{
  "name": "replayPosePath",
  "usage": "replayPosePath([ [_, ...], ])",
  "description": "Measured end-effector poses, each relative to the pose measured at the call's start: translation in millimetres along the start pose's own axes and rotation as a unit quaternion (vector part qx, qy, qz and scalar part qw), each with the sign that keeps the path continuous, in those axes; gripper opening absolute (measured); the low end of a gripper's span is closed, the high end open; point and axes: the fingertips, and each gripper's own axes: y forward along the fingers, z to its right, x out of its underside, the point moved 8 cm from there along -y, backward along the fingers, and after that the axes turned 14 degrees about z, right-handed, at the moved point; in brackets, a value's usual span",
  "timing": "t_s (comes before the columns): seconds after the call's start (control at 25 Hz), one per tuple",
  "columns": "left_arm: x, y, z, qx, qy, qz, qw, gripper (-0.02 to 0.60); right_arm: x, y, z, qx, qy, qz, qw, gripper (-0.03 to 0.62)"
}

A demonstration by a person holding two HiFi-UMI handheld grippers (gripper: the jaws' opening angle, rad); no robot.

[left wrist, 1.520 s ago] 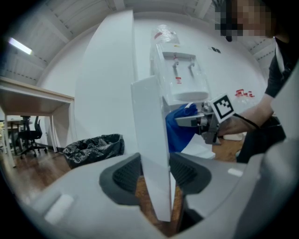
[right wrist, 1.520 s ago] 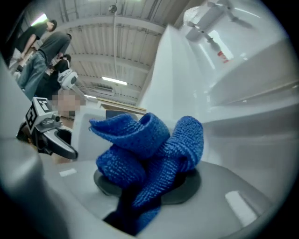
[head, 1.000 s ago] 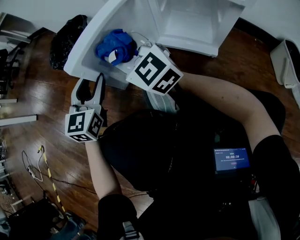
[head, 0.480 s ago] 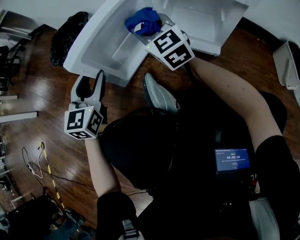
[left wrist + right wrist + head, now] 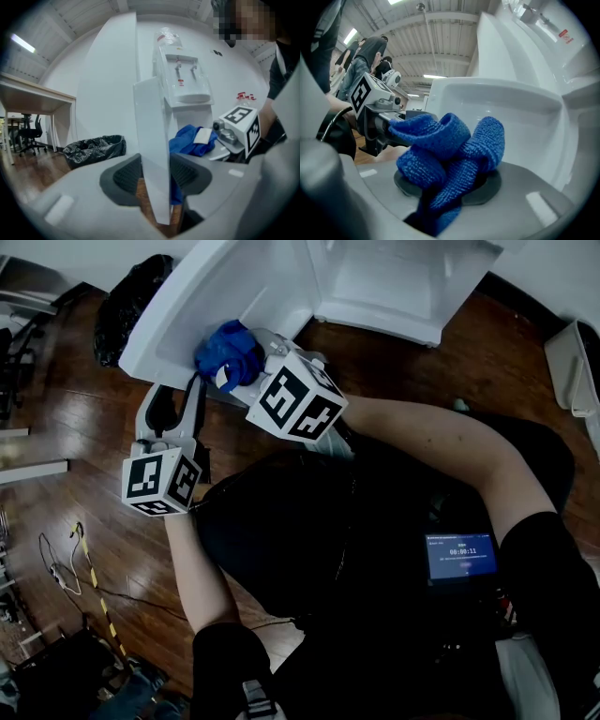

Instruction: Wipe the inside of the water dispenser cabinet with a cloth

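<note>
White plastic cabinet door (image 5: 152, 140) sits pinched edge-on in the left gripper (image 5: 176, 407), whose jaws are closed partway onto the panel and hold it open. If that pinch slips, I'd say the door swings in on the wiping arm. Over to the right, the bunched blue knit cloth (image 5: 445, 150) is clamped in the right gripper (image 5: 246, 367). It bulges out ahead of the jaws, right at the door's recessed inner face and near the left gripper. A loose fold could drag free.
</note>
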Motion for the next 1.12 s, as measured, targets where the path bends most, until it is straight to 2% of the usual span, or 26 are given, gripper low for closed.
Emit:
replayPosePath([
  [0.12, 1.0, 0.4, -1.8, -0.007, -0.002, 0.001, 1.0, 0.195, 9.1, -2.3, 14.5, 0.021, -0.011, -0.001, 1.0, 0.156],
  [0.24, 1.2, 1.7, -6.2, -0.02, -0.006, -0.002, 0.9998, 0.193, 19.7, -13.9, 54.6, 0.076, -0.024, -0.018, 0.997, 0.156],
  [0.48, 1.8, 4.9, -9.9, -0.04, -0.009, -0.006, 0.9992, 0.193, 40.3, -46.5, 126.8, 0.188, -0.023, -0.062, 0.98, 0.156],
  [0.56, 1.3, 7.5, -11.2, -0.048, -0.007, -0.014, 0.9987, 0.195, 42.3, -50.9, 134.2, 0.205, -0.018, -0.065, 0.976, 0.156],
  [0.64, 0.3, 9.6, -12.7, -0.057, -0.005, -0.022, 0.9981, 0.196, 44.3, -44.4, 127.1, 0.199, -0.015, -0.071, 0.977, 0.156],
  [0.72, 0.2, 10.8, -13.6, -0.062, -0.007, -0.026, 0.9977, 0.196, 44.9, -30.3, 109.6, 0.175, -0.007, -0.07, 0.982, 0.156],
  [0.92, 4.2, 8.3, -14.3, -0.065, -0.013, -0.024, 0.9975, 0.196, 38.1, 7.0, 37.8, 0.083, 0.002, -0.054, 0.995, 0.156],
  [1.04, 3.6, 8.2, -15.1, -0.064, -0.013, -0.022, 0.9976, 0.196, 31.8, 21.3, 1.8, 0.023, -0.011, -0.046, 0.999, 0.156],
  [1.12, 3.2, 7.3, -15.4, -0.067, -0.01, -0.023, 0.9975, 0.196, 31.6, 25.0, -8.2, 0.003, -0.027, -0.042, 0.999, 0.156],
])
